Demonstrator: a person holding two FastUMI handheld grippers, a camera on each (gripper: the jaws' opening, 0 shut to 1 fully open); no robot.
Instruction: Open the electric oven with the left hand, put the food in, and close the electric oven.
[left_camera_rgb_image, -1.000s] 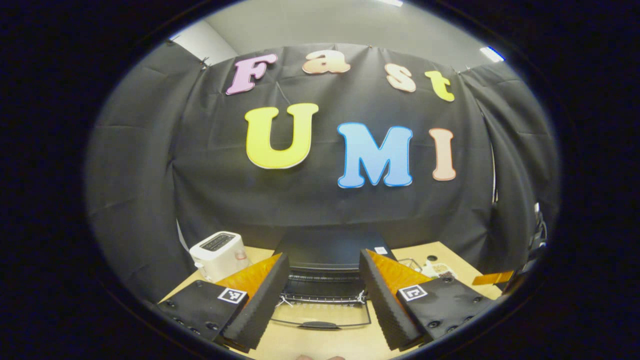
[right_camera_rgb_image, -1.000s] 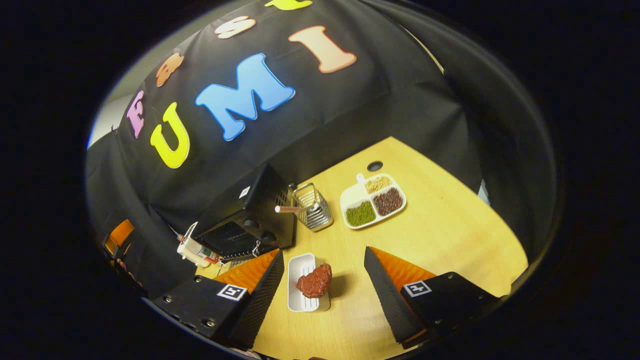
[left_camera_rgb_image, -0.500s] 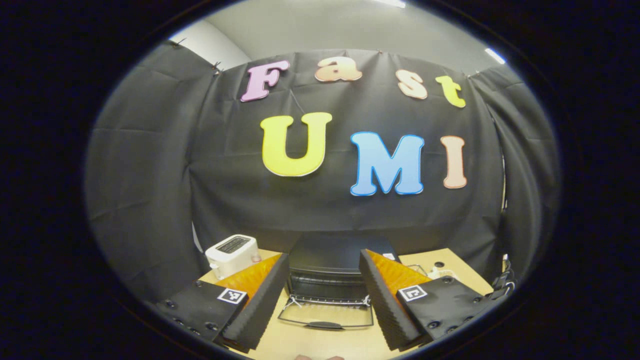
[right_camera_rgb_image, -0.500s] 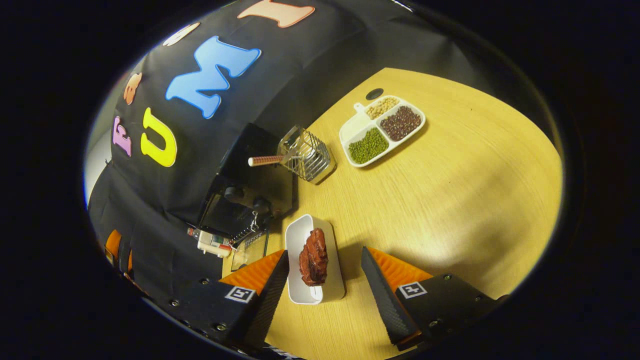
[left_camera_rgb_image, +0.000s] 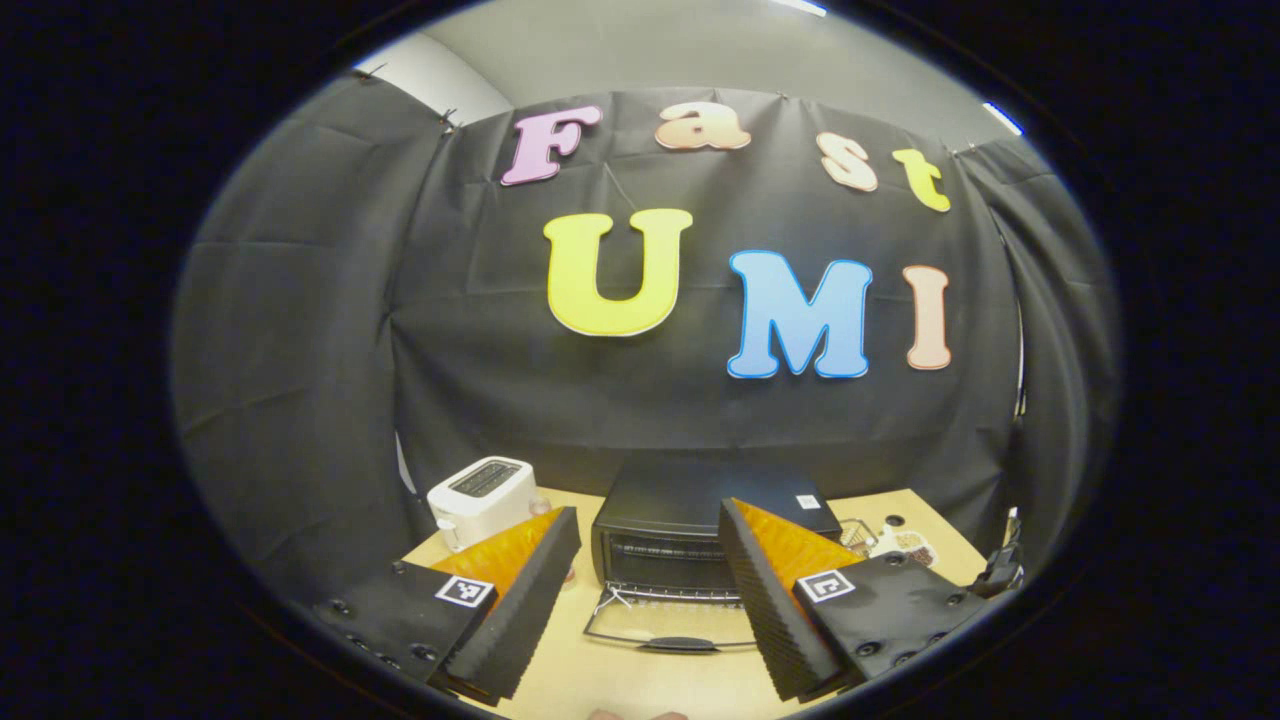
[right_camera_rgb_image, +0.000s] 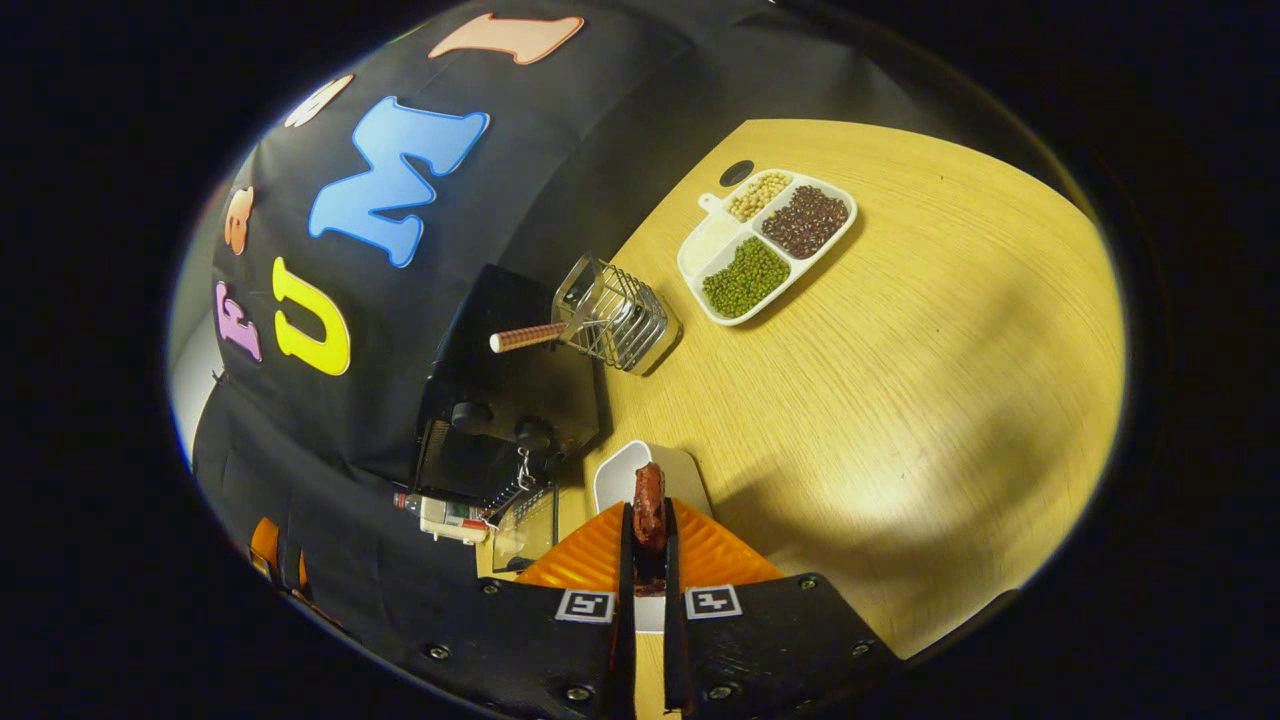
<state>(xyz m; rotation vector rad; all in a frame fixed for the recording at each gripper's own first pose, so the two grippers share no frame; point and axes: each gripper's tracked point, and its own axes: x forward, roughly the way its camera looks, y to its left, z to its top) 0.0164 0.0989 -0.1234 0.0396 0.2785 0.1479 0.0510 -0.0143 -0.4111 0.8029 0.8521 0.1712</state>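
Left gripper view: the left gripper (left_camera_rgb_image: 648, 590) is held above the near edge of the wooden table (left_camera_rgb_image: 640, 685) with its two fingers spread wide and nothing between them. Straight ahead, seen through the gap of the fingers, stands the black electric oven (left_camera_rgb_image: 690, 525); its door (left_camera_rgb_image: 672, 625) is folded down flat toward the gripper, the handle on the near edge, and the wire rack shows inside the cavity. Beyond the left finger sits a white toaster (left_camera_rgb_image: 478, 498). Past the right finger, at the far side of the oven, a wire basket (left_camera_rgb_image: 858, 535) and a divided dish (left_camera_rgb_image: 905, 545) are partly visible.

Right gripper view: the right gripper (right_camera_rgb_image: 648, 545) has its fingers drawn close together, both pressing on a dark red piece of food (right_camera_rgb_image: 648, 510), which stands up between them. Directly under and just ahead of the fingertips lies a white rectangular tray (right_camera_rgb_image: 625, 470) on the table (right_camera_rgb_image: 900, 400). Ahead and to the left is the oven (right_camera_rgb_image: 500, 400) with two knobs on its front panel and the lowered door (right_camera_rgb_image: 525, 515) beside the tray. Farther ahead stands the wire basket (right_camera_rgb_image: 620, 320) with a stick-shaped handle (right_camera_rgb_image: 528, 337) jutting from it, and beyond it, to the right, the divided dish (right_camera_rgb_image: 765, 245) holding green, dark and pale grains in separate compartments
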